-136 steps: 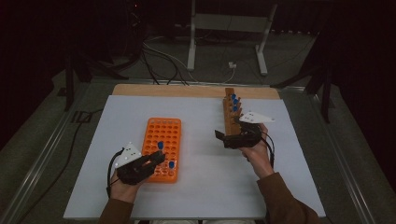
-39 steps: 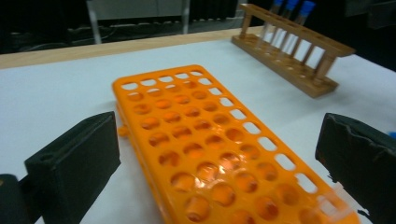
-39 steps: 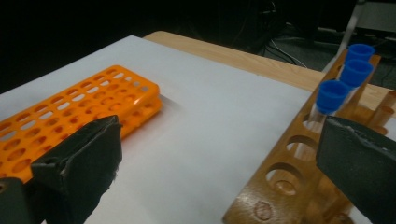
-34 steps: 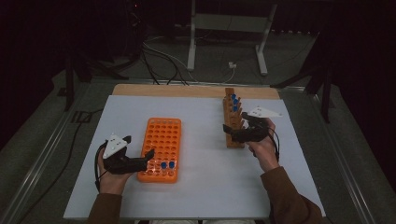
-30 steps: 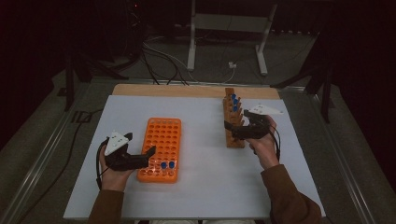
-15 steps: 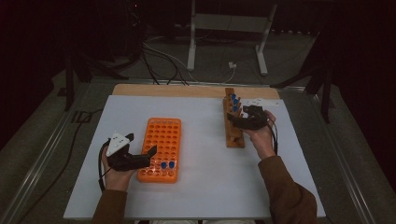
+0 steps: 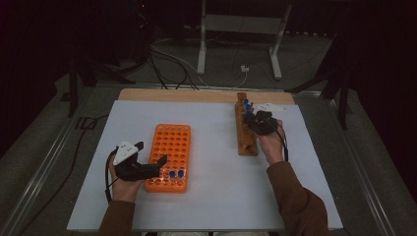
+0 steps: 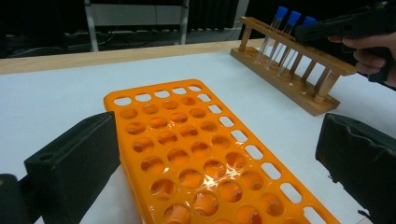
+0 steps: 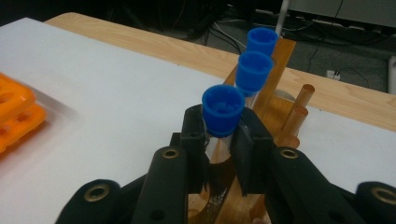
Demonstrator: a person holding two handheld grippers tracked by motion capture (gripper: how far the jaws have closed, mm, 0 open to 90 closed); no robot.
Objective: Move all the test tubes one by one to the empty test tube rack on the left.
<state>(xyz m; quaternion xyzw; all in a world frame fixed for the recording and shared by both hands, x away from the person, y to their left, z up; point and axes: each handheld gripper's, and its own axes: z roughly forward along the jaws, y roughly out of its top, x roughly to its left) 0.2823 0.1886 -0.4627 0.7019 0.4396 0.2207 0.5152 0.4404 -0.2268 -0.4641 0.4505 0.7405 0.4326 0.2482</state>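
A wooden rack [image 7: 244, 142] stands right of centre with three blue-capped test tubes at its far end. My right gripper [image 7: 252, 120] is over that end. In the right gripper view its jaws have just been closing and now press on the nearest tube [image 9: 223, 109] just below its cap, the tube still standing in the wooden rack [image 9: 280, 107]. An orange rack [image 7: 169, 147] lies left of centre with two blue-capped tubes [image 7: 176, 173] in its near row. My left gripper [image 7: 151, 152] rests open at the orange rack's near left corner, with nothing between its jaws.
A white sheet [image 7: 211, 196] covers the table, and a wooden strip [image 7: 177, 95] runs along its far edge. Two further capped tubes [image 9: 254, 70] stand just behind the gripped one. Cables and a metal stand [image 7: 236, 29] lie on the floor beyond.
My right hand has moved forward and left along the wooden rack to its far tubes, and its jaws have shut on one. The left hand has stayed put over the last second.
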